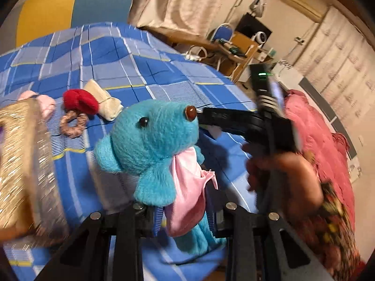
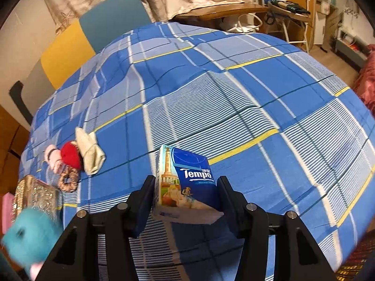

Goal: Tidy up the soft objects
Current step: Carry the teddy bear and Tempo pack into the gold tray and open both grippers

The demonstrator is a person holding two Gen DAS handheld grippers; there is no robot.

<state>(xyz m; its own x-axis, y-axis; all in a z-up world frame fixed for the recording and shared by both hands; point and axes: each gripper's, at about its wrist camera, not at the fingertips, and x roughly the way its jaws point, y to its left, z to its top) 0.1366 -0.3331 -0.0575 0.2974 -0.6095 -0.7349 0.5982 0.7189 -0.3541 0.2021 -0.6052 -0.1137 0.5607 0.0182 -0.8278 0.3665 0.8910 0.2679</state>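
My left gripper [image 1: 182, 213] is shut on a blue plush toy [image 1: 154, 147] with a pink cloth, held above the checked bedspread [image 1: 117, 53]. The toy also shows blurred in the right wrist view [image 2: 28, 236] at lower left. My right gripper [image 2: 185, 201] is shut on a Tempo tissue pack [image 2: 187, 187], held above the bed. The right gripper [image 1: 204, 119] shows in the left wrist view, beside the toy's head. A gold basket [image 1: 21, 164] stands left of the toy, also visible in the right wrist view [image 2: 35, 194].
On the bed lie a red pompom [image 1: 79, 100], a brown scrunchie [image 1: 72, 123], a cream sock [image 1: 105, 100] and a pink soft item [image 1: 44, 103]. A pink blanket [image 1: 316, 145] lies right. Chairs and a desk [image 2: 222, 11] stand beyond the bed.
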